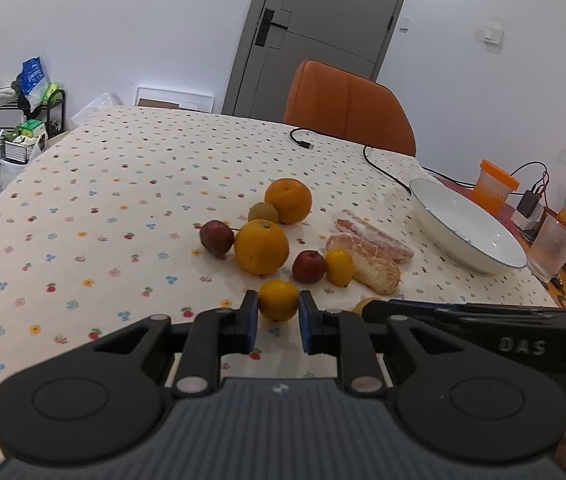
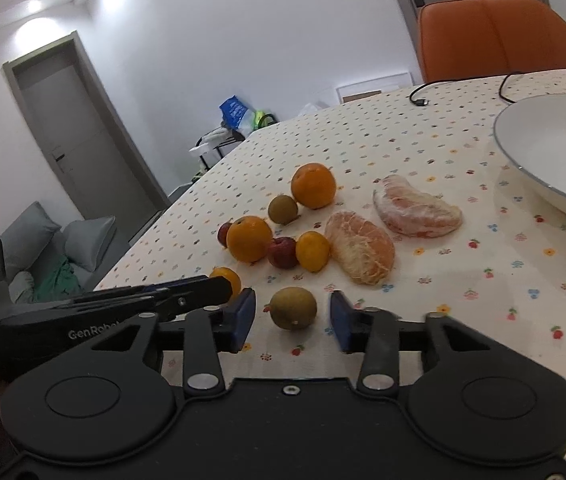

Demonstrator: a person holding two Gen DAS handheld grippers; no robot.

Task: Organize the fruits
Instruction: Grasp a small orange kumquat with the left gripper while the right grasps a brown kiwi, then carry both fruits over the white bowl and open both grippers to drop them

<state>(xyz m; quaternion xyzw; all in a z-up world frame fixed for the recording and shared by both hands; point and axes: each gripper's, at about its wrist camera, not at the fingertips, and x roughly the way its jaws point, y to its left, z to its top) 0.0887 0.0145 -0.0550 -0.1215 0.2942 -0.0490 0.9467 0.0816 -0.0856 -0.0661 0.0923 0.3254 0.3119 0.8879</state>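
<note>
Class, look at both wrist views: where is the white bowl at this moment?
The white bowl sits empty on the table's right side in both views, right of the two peeled citrus pieces, with an orange-lidded cup behind it.

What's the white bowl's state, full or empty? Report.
Empty as far as shown: the white bowl shows only bare glaze and printed lettering; all fruit lies on the tablecloth.

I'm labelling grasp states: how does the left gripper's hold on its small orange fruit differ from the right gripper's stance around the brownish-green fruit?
The left gripper has its blue pads touching both sides of the small round orange fruit; the right gripper stands wide, with gaps either side of the round brownish-green fruit. The orange fruit is bright and smooth, the brownish-green one dull. Both fruits sit on the dotted tablecloth, between the fingers.
</note>
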